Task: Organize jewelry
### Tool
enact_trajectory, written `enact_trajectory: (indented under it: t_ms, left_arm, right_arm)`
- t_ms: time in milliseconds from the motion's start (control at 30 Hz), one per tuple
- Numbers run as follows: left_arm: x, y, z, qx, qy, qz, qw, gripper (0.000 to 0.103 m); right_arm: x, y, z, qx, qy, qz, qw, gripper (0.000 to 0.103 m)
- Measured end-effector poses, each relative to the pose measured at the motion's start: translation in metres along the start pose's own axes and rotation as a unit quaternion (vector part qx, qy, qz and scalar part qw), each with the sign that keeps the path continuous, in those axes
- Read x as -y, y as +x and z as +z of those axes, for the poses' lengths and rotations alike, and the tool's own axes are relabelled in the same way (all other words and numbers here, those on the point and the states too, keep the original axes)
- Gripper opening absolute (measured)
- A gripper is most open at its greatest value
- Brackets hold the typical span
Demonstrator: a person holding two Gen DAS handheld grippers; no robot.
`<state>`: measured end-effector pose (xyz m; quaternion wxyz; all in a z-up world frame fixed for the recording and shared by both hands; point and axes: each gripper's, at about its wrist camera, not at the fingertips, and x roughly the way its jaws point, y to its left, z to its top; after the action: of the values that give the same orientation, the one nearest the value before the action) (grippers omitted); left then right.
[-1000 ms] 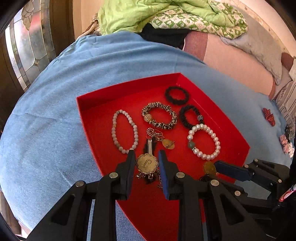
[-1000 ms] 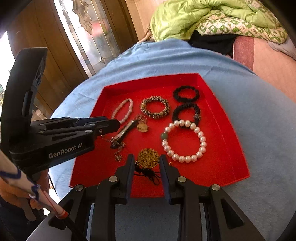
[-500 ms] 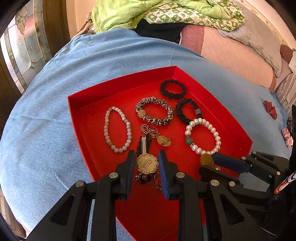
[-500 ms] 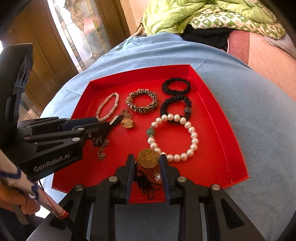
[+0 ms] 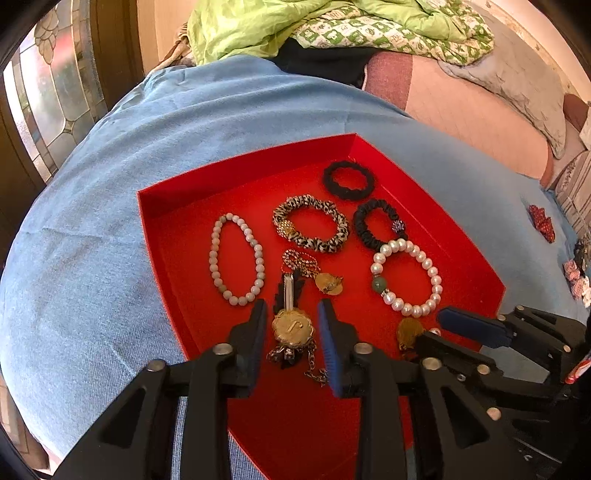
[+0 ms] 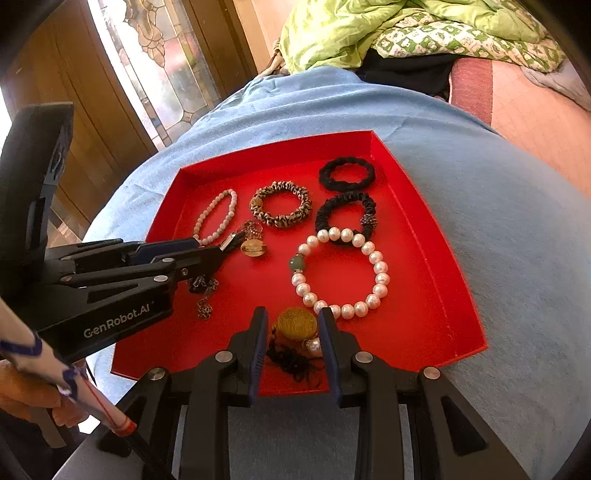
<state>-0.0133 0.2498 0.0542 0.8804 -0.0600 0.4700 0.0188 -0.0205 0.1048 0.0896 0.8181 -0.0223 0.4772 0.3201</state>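
Blue cloth (image 5: 92, 229) covers the surface w/ a red tray (image 5: 236, 173) sitting on it; green blanket (image 5: 266, 26) piled behind, stained-glass door (image 6: 159, 62) on the far left in right wrist view

Tray contents: pale bead bracelet (image 5: 236, 258) far left, leopard-print scrunchie (image 5: 310, 228) center, black scrunchie (image 5: 348, 181) at back, 2nd black scrunchie w/ sparkly bead (image 5: 380, 229) just in front of it, touching the big pearl bracelet (image 5: 406, 277) w/ one green bead. Small amber pendant on chain (image 5: 328, 283) lies btwn bead bracelet and pearl bracelet

Left claw (image 5: 293, 328) open, fingers either side of a gold scalloped medallion (image 5: 292, 327) w/ dark tassel and chain, medallion lies on tray floor, a gap on both sides, not clamped. Silver bar piece (image 5: 288, 291) runs up from the medallion toward the chain

Right claw (image 6: 293, 328) also open, straddling a round gold disc pendant (image 6: 297, 322) near tray's front edge, black cord (image 6: 291, 362) bunched under it. Disc sits just beside pearl bracelet; cannot tell if touching. Right pad looks close to the disc, no visible squeeze

In right wrist view left claw comes in from left side, low over tray, tips near the amber pendant (image 6: 253, 248). Small red patterned items (image 5: 541, 223) lie on cloth off to the right, well apart from tray, too small to ID
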Motion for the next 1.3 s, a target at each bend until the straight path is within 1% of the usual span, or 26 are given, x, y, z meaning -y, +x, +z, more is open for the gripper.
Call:
enact_trajectory:
  t_ms: [33, 133, 167, 200, 233, 267, 300, 333, 367, 467, 500, 533, 600, 700, 800, 867, 933, 1033, 1067, 1133, 1233, 1300]
  left_arm:
    - [0.000, -0.002, 0.001, 0.005, -0.002, 0.001, 1.0000, 0.035]
    - [-0.001, -0.013, 0.002, 0.028, -0.011, 0.001, 0.9995, 0.036]
    - [-0.001, -0.022, 0.002, 0.045, -0.015, 0.005, 0.9988, 0.038]
    - [0.000, -0.031, 0.001, 0.061, -0.017, 0.011, 0.9979, 0.039]
    - [0.001, -0.041, -0.001, 0.080, -0.018, 0.019, 0.9965, 0.045]
    - [0.003, -0.051, -0.003, 0.095, -0.020, 0.028, 0.9948, 0.056]
    - [0.006, -0.064, -0.007, 0.116, -0.023, 0.044, 0.9920, 0.063]
    - [0.009, -0.079, -0.014, 0.138, -0.027, 0.055, 0.9885, 0.075]
    - [0.013, -0.094, -0.023, 0.160, -0.029, 0.060, 0.9848, 0.081]
    - [0.026, -0.125, -0.042, 0.193, -0.033, 0.072, 0.9779, 0.086]
    - [0.031, -0.136, -0.050, 0.203, -0.033, 0.077, 0.9756, 0.089]
    - [0.037, -0.144, -0.059, 0.210, -0.034, 0.085, 0.9734, 0.095]
    - [0.046, -0.159, -0.076, 0.221, -0.035, 0.110, 0.9685, 0.097]
    - [0.055, -0.171, -0.090, 0.212, -0.044, 0.128, 0.9679, 0.098]
    - [0.061, -0.179, -0.097, 0.195, -0.055, 0.142, 0.9688, 0.099]
    - [0.062, -0.184, -0.099, 0.181, -0.060, 0.156, 0.9693, 0.099]
    - [0.064, -0.189, -0.101, 0.179, -0.065, 0.166, 0.9675, 0.099]
    - [0.070, -0.198, -0.108, 0.188, -0.056, 0.185, 0.9630, 0.099]
    - [0.072, -0.201, -0.110, 0.190, -0.055, 0.187, 0.9623, 0.099]
    - [0.075, -0.204, -0.114, 0.188, -0.057, 0.181, 0.9637, 0.099]
    - [0.077, -0.205, -0.117, 0.171, -0.069, 0.176, 0.9671, 0.099]
    - [0.078, -0.204, -0.118, 0.162, -0.069, 0.178, 0.9682, 0.099]
  right_arm:
    - [0.001, -0.003, 0.000, 0.003, 0.002, -0.001, 1.000, 0.033]
    - [0.005, -0.018, 0.000, 0.015, 0.011, -0.004, 1.000, 0.034]
    - [0.006, -0.025, -0.001, 0.021, 0.013, -0.008, 1.000, 0.037]
    - [0.006, -0.034, -0.003, 0.028, 0.014, -0.014, 0.999, 0.044]
    - [0.006, -0.042, -0.005, 0.034, 0.013, -0.023, 0.999, 0.048]
    - [0.004, -0.053, -0.009, 0.043, 0.007, -0.039, 0.998, 0.056]
    - [0.001, -0.061, -0.012, 0.048, 0.002, -0.048, 0.998, 0.059]
    - [-0.002, -0.071, -0.016, 0.052, -0.006, -0.056, 0.997, 0.060]
    - [-0.006, -0.082, -0.022, 0.058, -0.016, -0.068, 0.996, 0.063]
    - [-0.019, -0.114, -0.042, 0.076, -0.046, -0.106, 0.990, 0.079]
    - [-0.023, -0.125, -0.050, 0.084, -0.055, -0.115, 0.988, 0.081]
    - [-0.026, -0.135, -0.057, 0.090, -0.060, -0.122, 0.987, 0.081]
    - [-0.031, -0.154, -0.072, 0.100, -0.065, -0.136, 0.984, 0.085]
    - [-0.037, -0.177, -0.090, 0.111, -0.071, -0.160, 0.978, 0.091]
    - [-0.040, -0.195, -0.104, 0.117, -0.066, -0.176, 0.975, 0.092]
    - [-0.043, -0.203, -0.111, 0.125, -0.072, -0.196, 0.970, 0.094]
    - [-0.045, -0.210, -0.117, 0.133, -0.078, -0.210, 0.966, 0.094]
    - [-0.045, -0.216, -0.123, 0.138, -0.078, -0.217, 0.963, 0.094]
    - [-0.044, -0.218, -0.125, 0.137, -0.077, -0.216, 0.964, 0.094]
    - [-0.044, -0.221, -0.128, 0.137, -0.078, -0.219, 0.963, 0.094]
    - [-0.046, -0.225, -0.132, 0.140, -0.078, -0.220, 0.962, 0.094]
    - [-0.047, -0.228, -0.134, 0.143, -0.079, -0.221, 0.962, 0.094]
